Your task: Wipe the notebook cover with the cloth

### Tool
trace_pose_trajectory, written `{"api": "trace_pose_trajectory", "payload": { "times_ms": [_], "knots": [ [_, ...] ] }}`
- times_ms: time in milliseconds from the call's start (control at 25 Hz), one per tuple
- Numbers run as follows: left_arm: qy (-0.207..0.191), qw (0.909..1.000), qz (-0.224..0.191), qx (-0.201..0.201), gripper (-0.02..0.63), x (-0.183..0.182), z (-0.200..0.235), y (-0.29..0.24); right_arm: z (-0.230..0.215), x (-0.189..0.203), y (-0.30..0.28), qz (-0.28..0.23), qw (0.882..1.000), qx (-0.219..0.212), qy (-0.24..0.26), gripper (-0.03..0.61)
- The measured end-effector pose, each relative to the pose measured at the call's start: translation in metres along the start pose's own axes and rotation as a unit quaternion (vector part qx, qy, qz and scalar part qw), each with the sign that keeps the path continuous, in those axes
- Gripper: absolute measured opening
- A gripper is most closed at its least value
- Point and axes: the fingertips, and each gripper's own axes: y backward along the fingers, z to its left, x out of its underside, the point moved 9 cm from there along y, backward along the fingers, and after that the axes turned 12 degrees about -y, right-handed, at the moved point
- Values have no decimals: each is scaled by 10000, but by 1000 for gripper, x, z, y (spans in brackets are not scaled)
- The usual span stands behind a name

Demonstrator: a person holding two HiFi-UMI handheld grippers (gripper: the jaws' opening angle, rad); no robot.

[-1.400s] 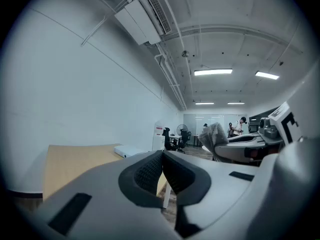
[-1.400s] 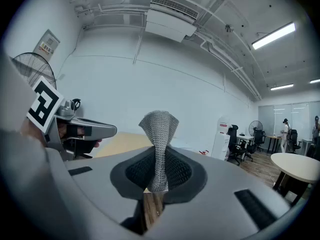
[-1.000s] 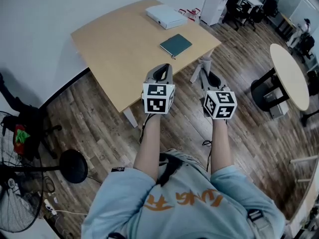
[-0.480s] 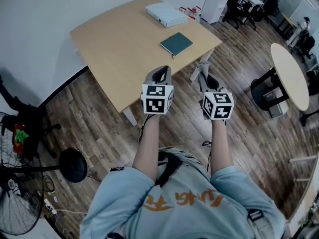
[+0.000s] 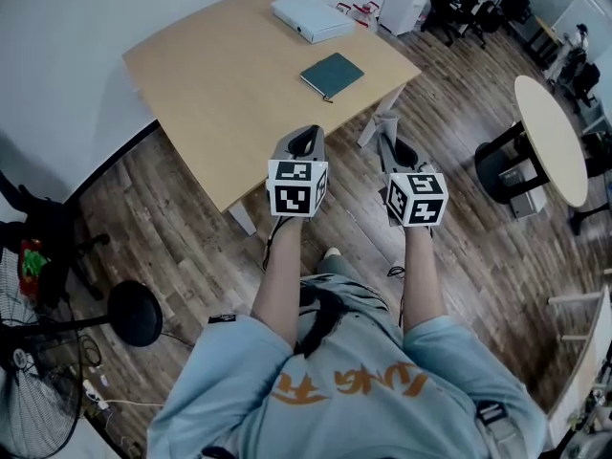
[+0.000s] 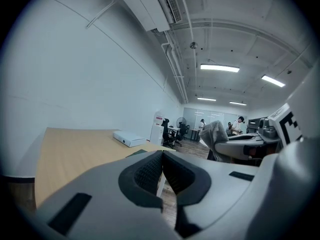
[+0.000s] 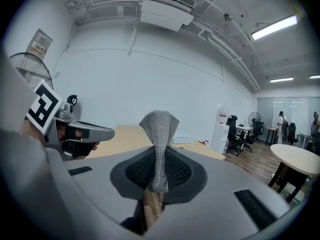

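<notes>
Still stepping closer: my right gripper pinches the cloth, left gripper closed empty, notebook unwiped.

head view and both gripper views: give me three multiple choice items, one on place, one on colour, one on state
1. Where does the notebook lie?
A. on the wooden table
B. on the floor
C. on the white box

2. What colour is the notebook's cover?
A. red
B. dark green
C. yellow

3. What state is the right gripper in?
A. open and empty
B. shut on the grey cloth
C. shut and empty

Answers:
1. A, the head view shows it flat on the tabletop.
2. B, its cover shows dark green in the head view.
3. B, the cloth stands pinched between its jaws.
</notes>
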Motion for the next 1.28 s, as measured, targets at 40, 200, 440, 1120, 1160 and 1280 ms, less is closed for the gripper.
{"api": "trace_pose_trajectory", "payload": {
  "times_ms": [40,200,440,1120,1160,1280],
  "knots": [
    [13,10000,23,15,17,2,-1,-1,-2,2,0,24,10000,22,-27,30],
    [94,9999,108,38,17,11,-2,-9,-9,11,-10,158,9998,11,-101,29],
    [249,9993,255,-53,17,24,14,-38,-21,22,-42,291,9994,-84,-183,29],
    [487,9951,854,-56,17,42,23,-156,-105,25,-143,670,9955,-149,-655,31],
    [474,9946,917,-26,17,44,23,-164,-110,26,-150,690,9956,-115,-630,29],
    [428,9929,1107,-105,17,47,32,-179,-117,26,-172,698,9955,-188,-609,29]
  ]
}}
